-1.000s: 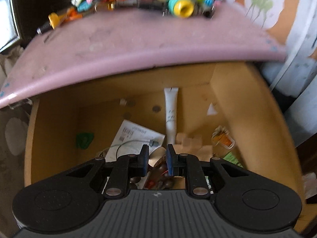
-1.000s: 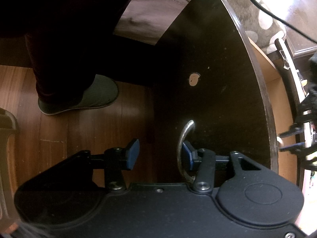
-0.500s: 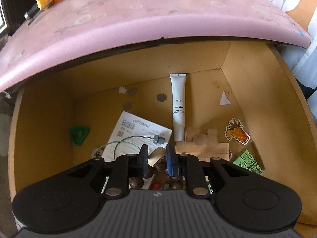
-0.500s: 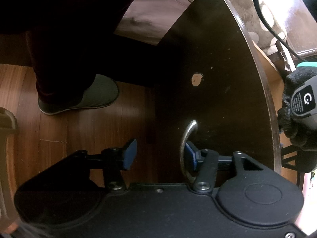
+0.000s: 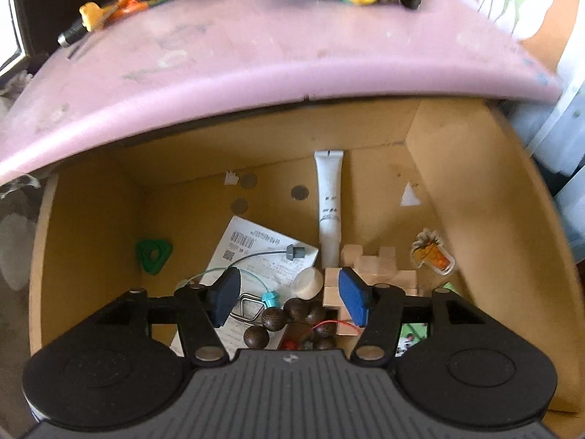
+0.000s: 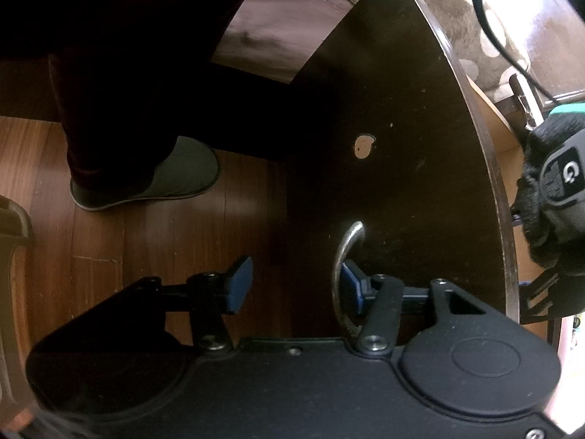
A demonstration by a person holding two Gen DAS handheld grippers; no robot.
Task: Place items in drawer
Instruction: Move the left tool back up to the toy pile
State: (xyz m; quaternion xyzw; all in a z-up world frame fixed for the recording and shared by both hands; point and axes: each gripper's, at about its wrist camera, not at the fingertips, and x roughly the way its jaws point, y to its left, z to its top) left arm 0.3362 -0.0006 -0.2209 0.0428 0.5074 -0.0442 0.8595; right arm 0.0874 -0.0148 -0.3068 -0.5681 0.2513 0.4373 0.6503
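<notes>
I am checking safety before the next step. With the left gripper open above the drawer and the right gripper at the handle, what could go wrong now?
1. The left gripper hangs open over the dark beads and thin cable; lowering it may snag them.
2. In the right gripper, only one finger sits behind the metal handle; it might slip off.
3. Closing the drawer now could trap the left gripper.

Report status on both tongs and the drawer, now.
Left tongs open, empty, over the open drawer. Right tongs open, one finger hooked behind the drawer handle. Beads and wooden blocks directly below left tongs.
</notes>
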